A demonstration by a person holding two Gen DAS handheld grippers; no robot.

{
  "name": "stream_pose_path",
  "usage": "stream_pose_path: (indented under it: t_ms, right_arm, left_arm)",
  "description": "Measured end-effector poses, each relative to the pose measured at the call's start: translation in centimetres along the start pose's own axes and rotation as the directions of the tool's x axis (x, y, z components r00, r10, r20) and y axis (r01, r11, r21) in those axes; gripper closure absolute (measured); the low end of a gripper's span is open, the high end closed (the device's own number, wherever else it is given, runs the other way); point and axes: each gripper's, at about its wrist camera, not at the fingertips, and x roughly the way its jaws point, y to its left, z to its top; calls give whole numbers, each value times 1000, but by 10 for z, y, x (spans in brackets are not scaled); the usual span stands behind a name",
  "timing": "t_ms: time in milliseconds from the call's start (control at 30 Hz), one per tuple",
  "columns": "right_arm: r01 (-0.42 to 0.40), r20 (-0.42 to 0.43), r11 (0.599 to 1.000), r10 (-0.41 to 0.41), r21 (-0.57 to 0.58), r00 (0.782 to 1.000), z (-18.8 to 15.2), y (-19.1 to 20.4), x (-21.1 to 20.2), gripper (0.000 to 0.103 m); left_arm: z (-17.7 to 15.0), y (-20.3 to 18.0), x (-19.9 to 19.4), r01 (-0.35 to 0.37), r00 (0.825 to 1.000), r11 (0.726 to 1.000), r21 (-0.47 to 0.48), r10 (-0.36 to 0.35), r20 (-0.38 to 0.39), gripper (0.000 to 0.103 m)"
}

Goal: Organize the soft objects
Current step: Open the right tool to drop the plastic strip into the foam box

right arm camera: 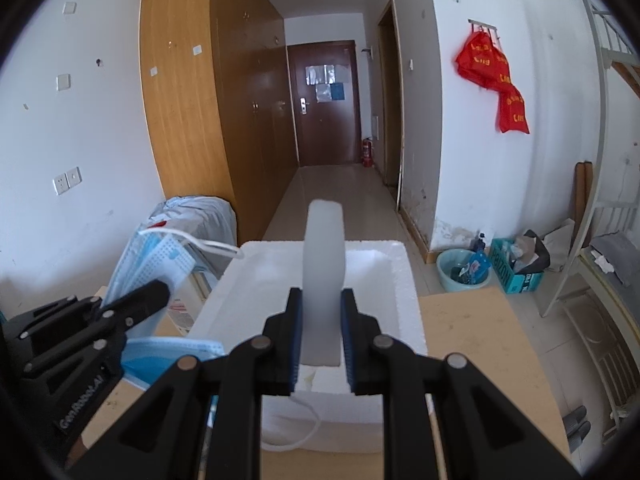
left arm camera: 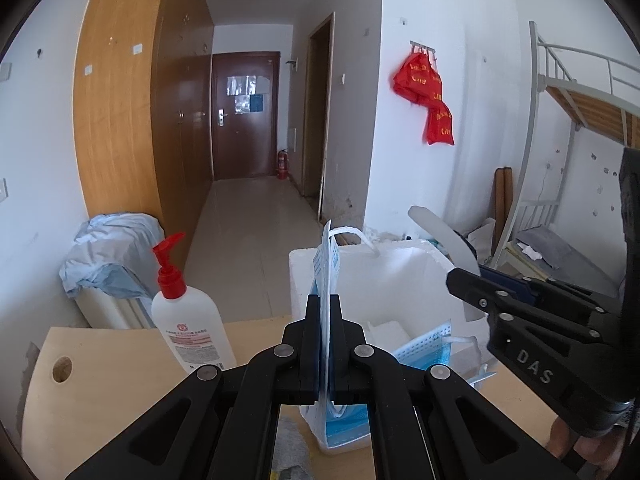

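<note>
Left gripper point(left arm camera: 325, 344): fingers pressed together on a blue face mask point(left arm camera: 327, 264), held edge-on and upright, its white ear loop arching toward 1 o'clock over the near wall of the foam box point(left arm camera: 298, 280).
Right gripper point(right arm camera: 320, 340): blue-padded fingers pinch a white foam strip point(right arm camera: 323, 264) that stands upright above the box; in the left wrist view the same gripper enters from 3 o'clock.
Foam box: white, open-topped, on the light wooden table point(left arm camera: 100, 364), dead ahead of both tools at 12 o'clock.
Second mask point(left arm camera: 426, 346): blue, lying at the box's right side in the left wrist view; whether it lies in the box or on its edge cannot be told.
Pump bottle point(left arm camera: 188, 320): white with a red pump, upright on the table at 10 o'clock of the left gripper, just beside the box.
Backdrop: a wooden wardrobe point(right arm camera: 192, 112) at 10 o'clock, a dark door point(right arm camera: 325, 100) down the hallway at 12, red bags point(right arm camera: 494, 80) hanging on the wall at 2 o'clock.
</note>
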Motion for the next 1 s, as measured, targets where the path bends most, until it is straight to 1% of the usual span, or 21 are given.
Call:
stream_pose_path:
  t_ms: [67, 200, 333, 400, 433, 467, 500, 533, 567, 600, 700, 1000]
  right_arm:
    - [-12, -7, 1000, 12, 3, 1000, 0, 0, 3, 81]
    - [-10, -8, 1000, 10, 3, 1000, 2, -1, 5, 81]
    - [9, -6, 1000, -9, -2, 1000, 3, -3, 5, 81]
    - [15, -3, 1000, -15, 4, 1000, 2, -4, 5, 77]
    - [18, -3, 1000, -18, 4, 1000, 1, -3, 5, 76]
    - [22, -1, 1000, -22, 7, 1000, 1, -3, 5, 73]
    - [23, 1, 1000, -23, 10, 1000, 2, -4, 5, 64]
    - [25, 7, 1000, -26, 12, 1000, 2, -5, 4, 57]
    - [30, 17, 999, -31, 16, 999, 3, -5, 3, 43]
    - [33, 30, 999, -34, 16, 999, 3, -5, 1, 34]
    - [45, 49, 999, -45, 11, 998, 5, -4, -2, 33]
    - [44, 51, 999, -45, 18, 998, 4, -5, -5, 33]
  left_arm:
    - [-1, 0, 1, -5, 1000, 1000, 2, 5, 1, 101]
    - [0, 1, 3, -8, 1000, 1000, 0, 8, 0, 101]
    - [0, 1, 5, -11, 1000, 1000, -3, 11, -2, 101]
    - [-1, 2, 5, -9, 1000, 1000, -5, 9, -3, 101]
    - [-1, 2, 6, -10, 1000, 1000, -5, 10, -4, 101]
    - [-1, 3, 6, -10, 1000, 1000, -5, 10, -3, 101]
    - [0, 2, 6, -10, 1000, 1000, -7, 10, -2, 101]
    - [0, 2, 5, -9, 1000, 1000, -7, 9, -1, 101]
    - [0, 2, 5, -10, 1000, 1000, -7, 10, -2, 101]
    - [0, 2, 5, -12, 1000, 1000, -8, 12, -2, 101]
    - [1, 2, 6, -14, 1000, 1000, -12, 14, -4, 101]
    - [0, 2, 5, -11, 1000, 1000, -10, 11, -7, 101]
